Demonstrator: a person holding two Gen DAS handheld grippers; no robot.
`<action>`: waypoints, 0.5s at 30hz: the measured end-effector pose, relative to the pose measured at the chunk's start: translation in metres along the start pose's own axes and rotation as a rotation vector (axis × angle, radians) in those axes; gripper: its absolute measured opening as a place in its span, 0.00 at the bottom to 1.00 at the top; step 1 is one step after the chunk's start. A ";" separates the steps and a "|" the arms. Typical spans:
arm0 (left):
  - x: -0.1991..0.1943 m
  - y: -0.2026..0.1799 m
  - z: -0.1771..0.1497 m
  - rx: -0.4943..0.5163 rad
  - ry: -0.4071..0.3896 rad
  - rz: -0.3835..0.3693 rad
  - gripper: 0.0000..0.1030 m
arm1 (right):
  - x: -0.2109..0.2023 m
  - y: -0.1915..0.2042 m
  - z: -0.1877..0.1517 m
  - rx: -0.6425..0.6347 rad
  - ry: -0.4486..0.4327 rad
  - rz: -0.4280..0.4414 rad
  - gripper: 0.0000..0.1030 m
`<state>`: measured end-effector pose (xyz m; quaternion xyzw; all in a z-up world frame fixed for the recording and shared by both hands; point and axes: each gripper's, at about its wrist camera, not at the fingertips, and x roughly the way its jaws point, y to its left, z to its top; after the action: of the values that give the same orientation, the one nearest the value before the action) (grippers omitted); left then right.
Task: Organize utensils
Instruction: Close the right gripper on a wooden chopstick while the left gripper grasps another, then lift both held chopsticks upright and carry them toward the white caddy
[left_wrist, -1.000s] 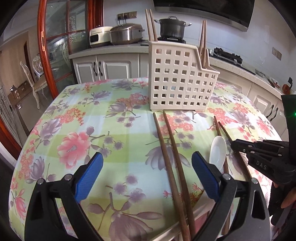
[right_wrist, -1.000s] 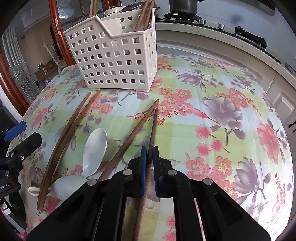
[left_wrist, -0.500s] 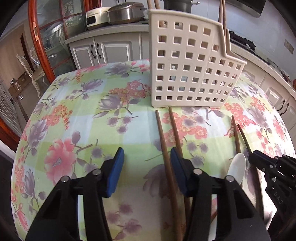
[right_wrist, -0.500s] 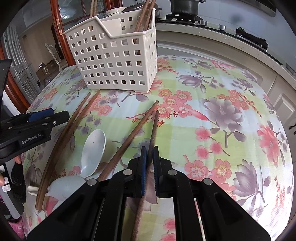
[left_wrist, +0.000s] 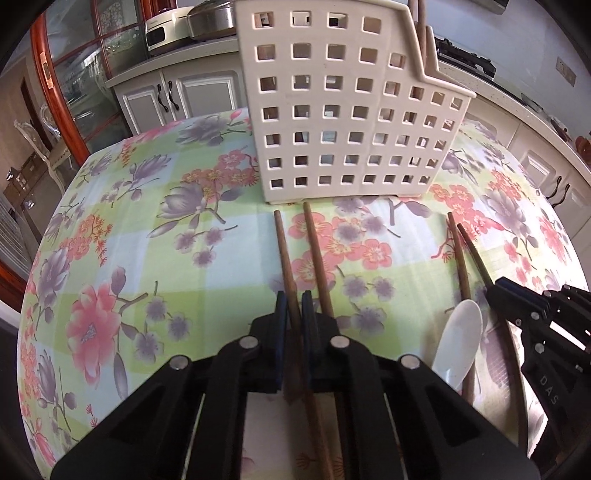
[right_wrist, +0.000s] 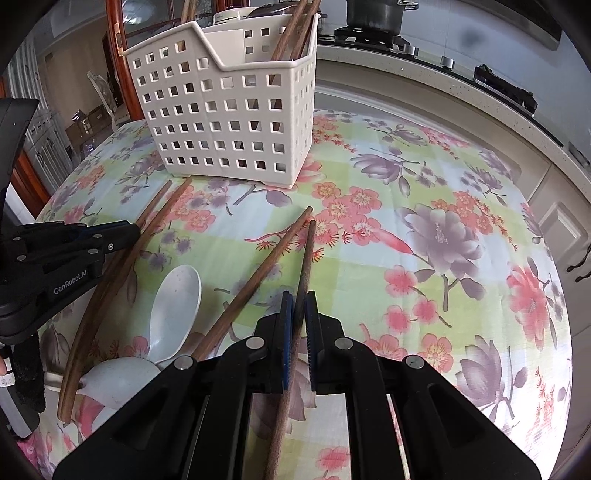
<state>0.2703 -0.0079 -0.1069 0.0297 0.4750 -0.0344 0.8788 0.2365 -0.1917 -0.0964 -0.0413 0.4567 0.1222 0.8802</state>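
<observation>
A cream perforated basket (left_wrist: 351, 110) stands at the far side of the flowered table, with several brown chopsticks upright in it (right_wrist: 291, 33). My left gripper (left_wrist: 293, 308) is shut on the left chopstick (left_wrist: 284, 251) of a pair lying before the basket; its partner (left_wrist: 317, 258) lies just to the right. My right gripper (right_wrist: 298, 306) is shut on another chopstick (right_wrist: 308, 258), whose partner (right_wrist: 266, 266) lies beside it on the cloth. A white spoon (right_wrist: 177, 302) lies between the two pairs, and a second spoon (right_wrist: 114, 380) sits nearer the table edge.
The floral tablecloth (right_wrist: 443, 236) covers a round table that drops off on all sides. Kitchen cabinets (left_wrist: 173, 96) and a counter with a rice cooker (left_wrist: 166, 29) and a pot (right_wrist: 373, 14) stand behind. A red-framed glass door (left_wrist: 44, 74) is at the left.
My left gripper moved forward toward the basket and its jaws went from wide open to shut on a chopstick. The right gripper kept still, holding its chopstick.
</observation>
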 end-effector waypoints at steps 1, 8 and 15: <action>0.000 0.000 0.000 -0.002 -0.003 -0.003 0.08 | 0.000 -0.001 0.000 0.004 -0.002 0.002 0.08; -0.018 0.006 -0.008 -0.026 -0.049 -0.025 0.06 | -0.015 -0.010 -0.004 0.060 -0.047 0.043 0.07; -0.065 0.007 -0.030 -0.039 -0.163 -0.049 0.06 | -0.053 -0.009 -0.010 0.071 -0.144 0.081 0.06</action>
<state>0.2105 0.0035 -0.0692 -0.0022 0.4030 -0.0489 0.9139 0.2019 -0.2119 -0.0596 0.0171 0.3974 0.1440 0.9061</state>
